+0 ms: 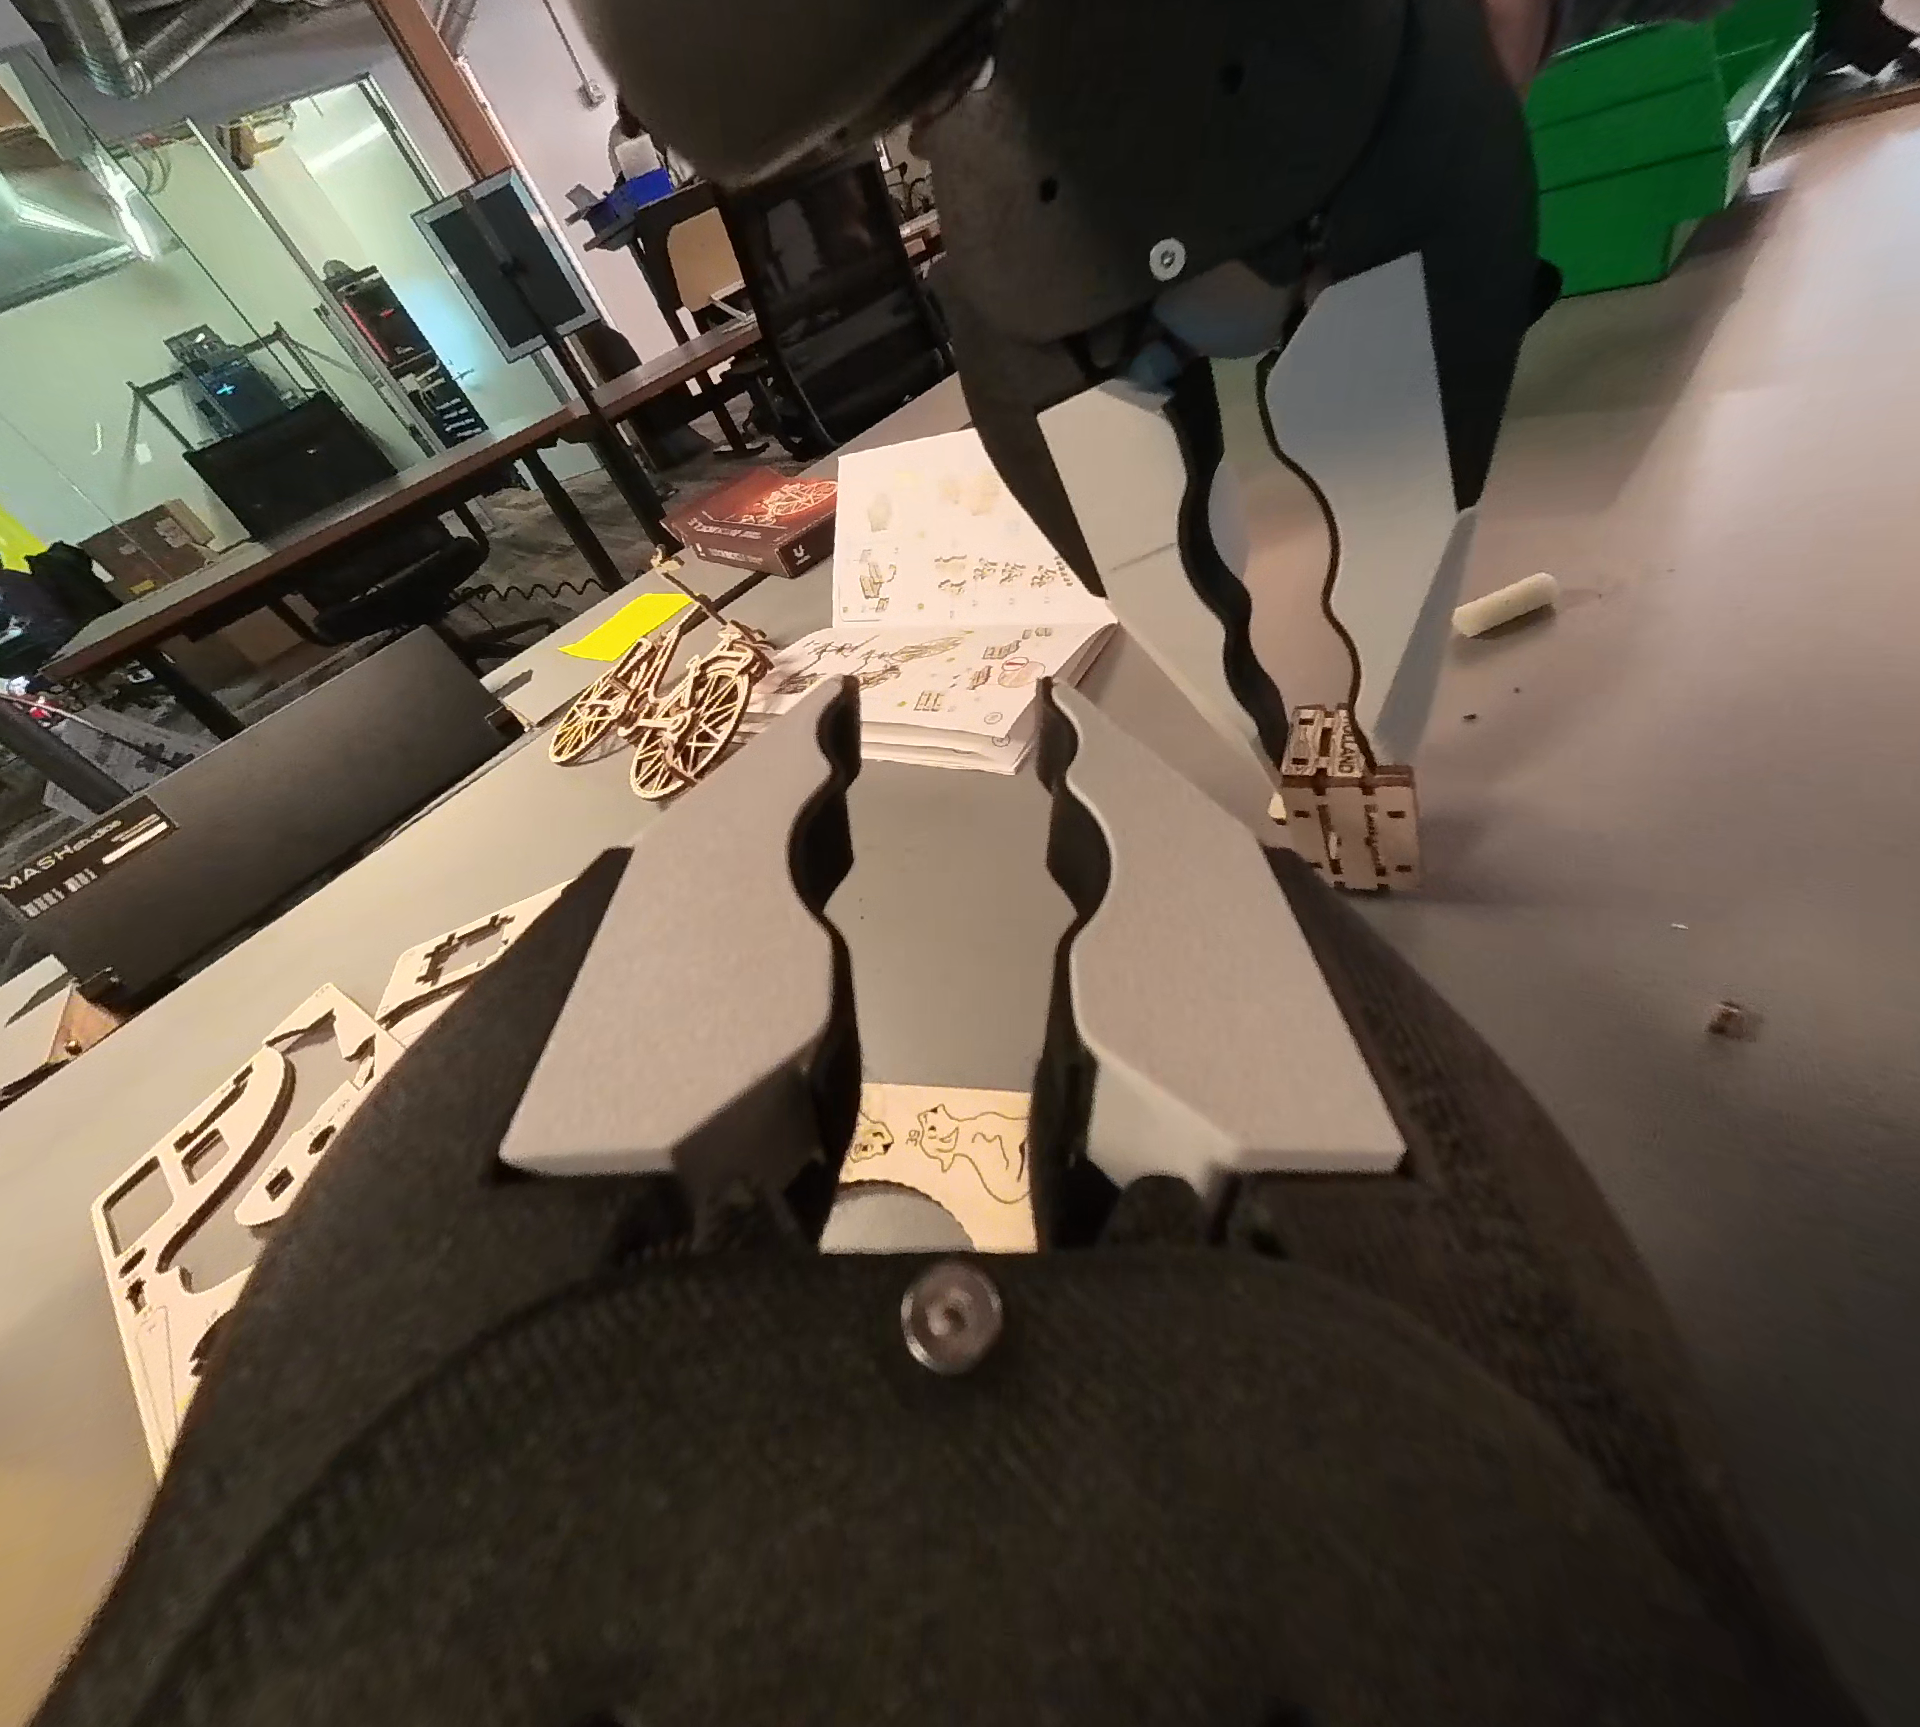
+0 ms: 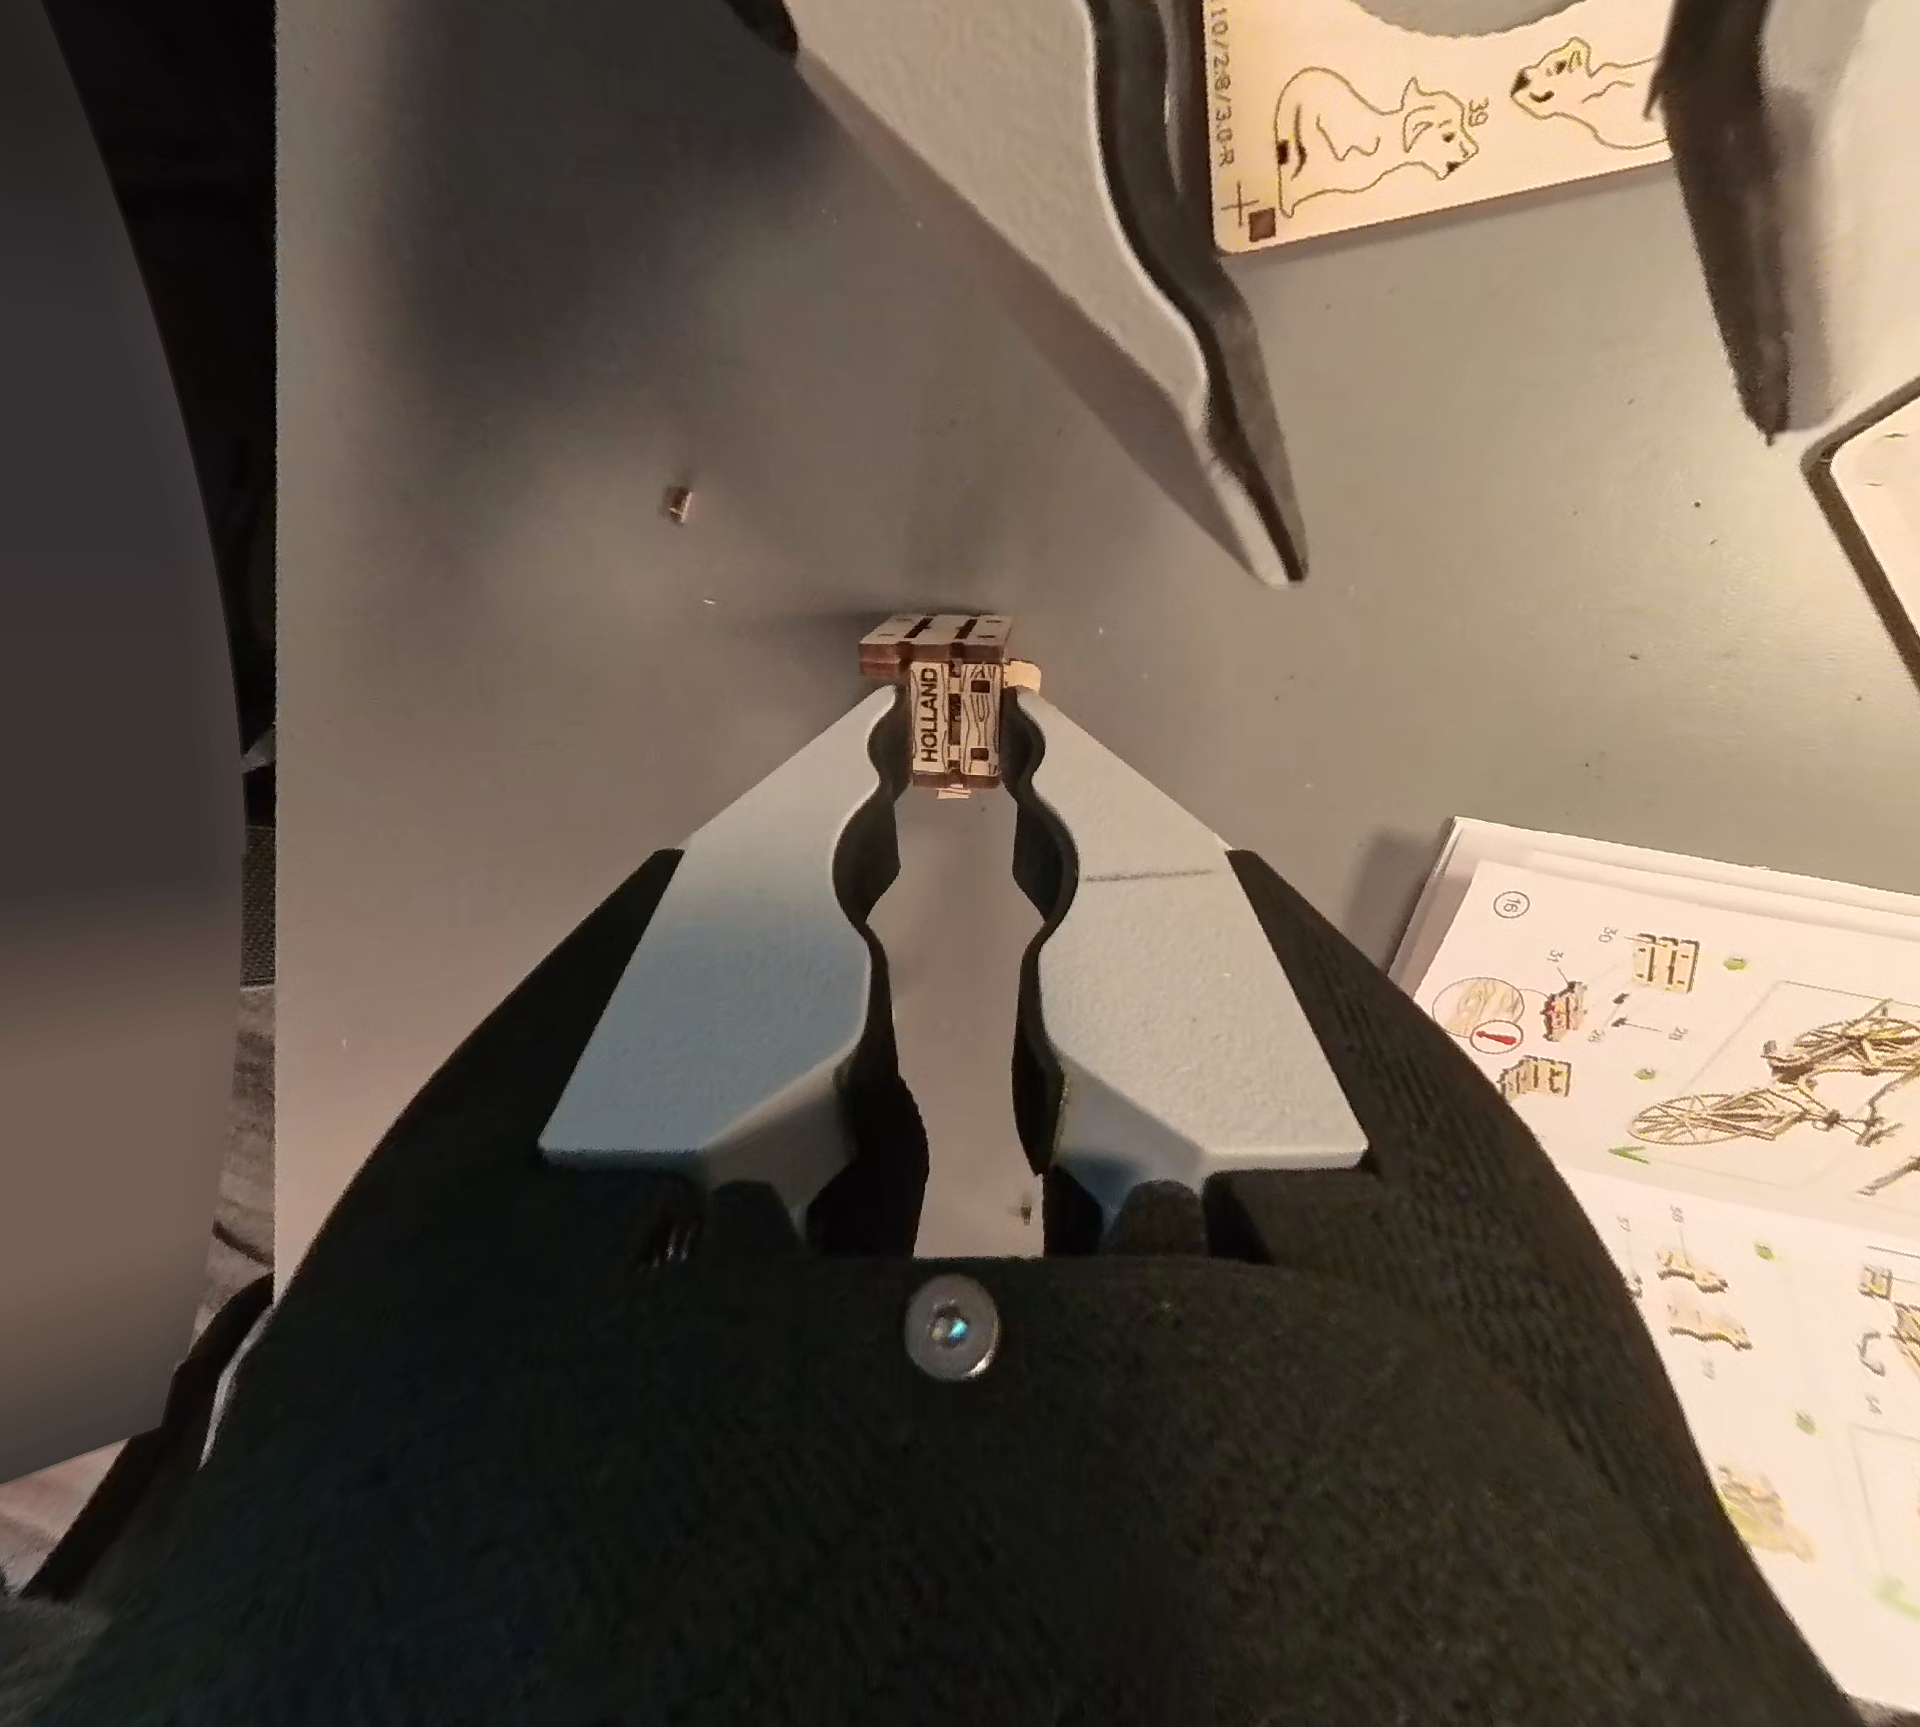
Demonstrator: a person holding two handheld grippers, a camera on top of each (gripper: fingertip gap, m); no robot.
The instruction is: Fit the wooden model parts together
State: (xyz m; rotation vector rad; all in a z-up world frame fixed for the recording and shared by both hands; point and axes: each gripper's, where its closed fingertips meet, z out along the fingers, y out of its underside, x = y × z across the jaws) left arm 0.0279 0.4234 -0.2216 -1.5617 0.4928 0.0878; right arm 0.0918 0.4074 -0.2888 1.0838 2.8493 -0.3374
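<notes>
A small wooden crate [image 2: 954,727] with lettering stands on a second slotted wooden crate part [image 2: 940,635] on the grey table. My right gripper [image 2: 954,709] is shut on the upper crate, one finger on each side. In the left wrist view the same crate stack [image 1: 1351,794] sits on the table under the right gripper [image 1: 1330,727]. My left gripper [image 1: 948,701] is open and empty, low over a punched wooden parts sheet [image 1: 940,1147]. A finished wooden bicycle model [image 1: 665,711] stands to the far left.
An open instruction booklet [image 1: 956,638] lies behind my left gripper and also shows in the right wrist view [image 2: 1662,1106]. A dark red box [image 1: 758,519], a white cylinder [image 1: 1507,602], green bins [image 1: 1642,139] and a wood scrap [image 1: 1727,1015] are around. The table edge [image 2: 278,534] runs on the left. The wood scrap [image 1: 1727,1015] is about 7 centimetres from my right fingertips and 12 centimetres from my left.
</notes>
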